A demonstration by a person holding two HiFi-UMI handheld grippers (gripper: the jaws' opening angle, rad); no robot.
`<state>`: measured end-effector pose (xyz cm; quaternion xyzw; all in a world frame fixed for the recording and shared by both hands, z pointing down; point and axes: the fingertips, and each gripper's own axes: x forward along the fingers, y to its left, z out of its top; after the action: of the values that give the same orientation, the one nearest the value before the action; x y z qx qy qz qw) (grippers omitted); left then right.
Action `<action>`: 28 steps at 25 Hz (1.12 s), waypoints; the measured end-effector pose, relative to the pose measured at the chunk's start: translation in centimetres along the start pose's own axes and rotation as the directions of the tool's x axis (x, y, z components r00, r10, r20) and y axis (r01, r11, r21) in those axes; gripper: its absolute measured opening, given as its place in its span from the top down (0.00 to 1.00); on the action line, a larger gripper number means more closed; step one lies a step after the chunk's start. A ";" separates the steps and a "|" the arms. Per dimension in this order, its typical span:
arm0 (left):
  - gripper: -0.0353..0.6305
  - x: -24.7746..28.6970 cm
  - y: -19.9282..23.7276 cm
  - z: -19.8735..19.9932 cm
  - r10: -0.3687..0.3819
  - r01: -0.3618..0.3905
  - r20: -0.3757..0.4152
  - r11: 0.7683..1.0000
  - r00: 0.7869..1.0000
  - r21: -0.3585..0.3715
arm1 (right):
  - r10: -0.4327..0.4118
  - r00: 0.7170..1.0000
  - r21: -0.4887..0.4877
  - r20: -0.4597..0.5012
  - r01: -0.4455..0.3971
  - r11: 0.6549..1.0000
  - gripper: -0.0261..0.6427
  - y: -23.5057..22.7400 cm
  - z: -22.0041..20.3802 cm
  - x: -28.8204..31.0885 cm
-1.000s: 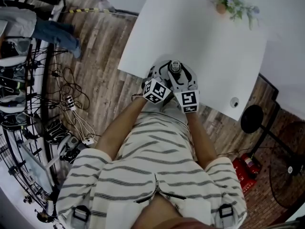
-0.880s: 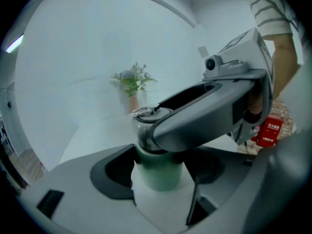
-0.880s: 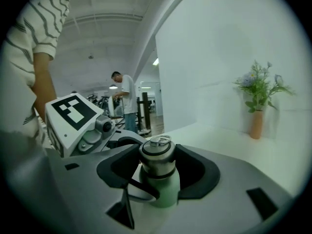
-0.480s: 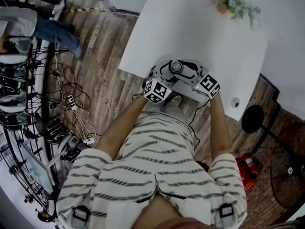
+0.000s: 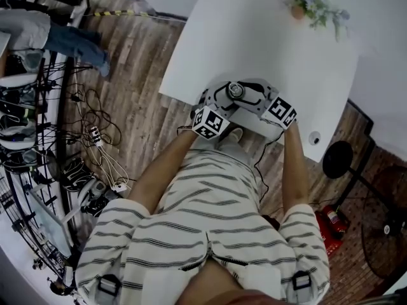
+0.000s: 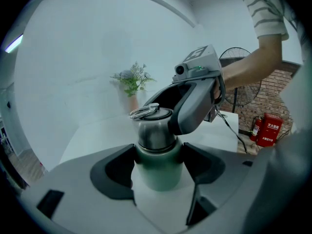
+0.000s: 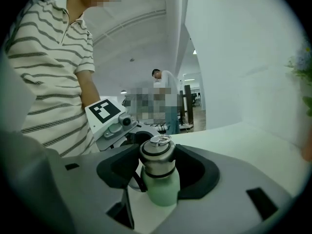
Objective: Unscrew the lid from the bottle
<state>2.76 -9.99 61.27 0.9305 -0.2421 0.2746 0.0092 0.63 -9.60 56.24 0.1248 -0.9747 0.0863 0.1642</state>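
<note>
Green in the body and steel at the top, the bottle (image 7: 163, 191) stands at the near edge of the white table (image 5: 254, 37), just in front of you. Your left forearm reaches up from the near left, and your left gripper (image 6: 158, 172) points slightly downward, its jaws clamped on the green body. Your right forearm runs almost straight out on the right. Your right gripper (image 7: 158, 165) comes at the bottle from the right, its jaws closed narrow on the steel lid (image 6: 155, 128).

A second ago the right gripper's marker cube (image 5: 280, 112) sat tight beside the left one. It has since swung out to the right, and your forearm went with it. The left gripper and the bottle have not shifted.
</note>
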 end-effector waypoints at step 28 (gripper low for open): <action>0.48 0.0 -0.1 0.0 0.008 -0.008 0.001 1.000 1.000 -0.001 | -0.704 0.710 0.182 0.027 0.689 0.701 0.57 -1.0 0.1 0.1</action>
<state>2.78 -9.89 61.28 0.9298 -0.2459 0.2738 0.0086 0.79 -10.64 56.31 0.5006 -0.8515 0.0889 0.1278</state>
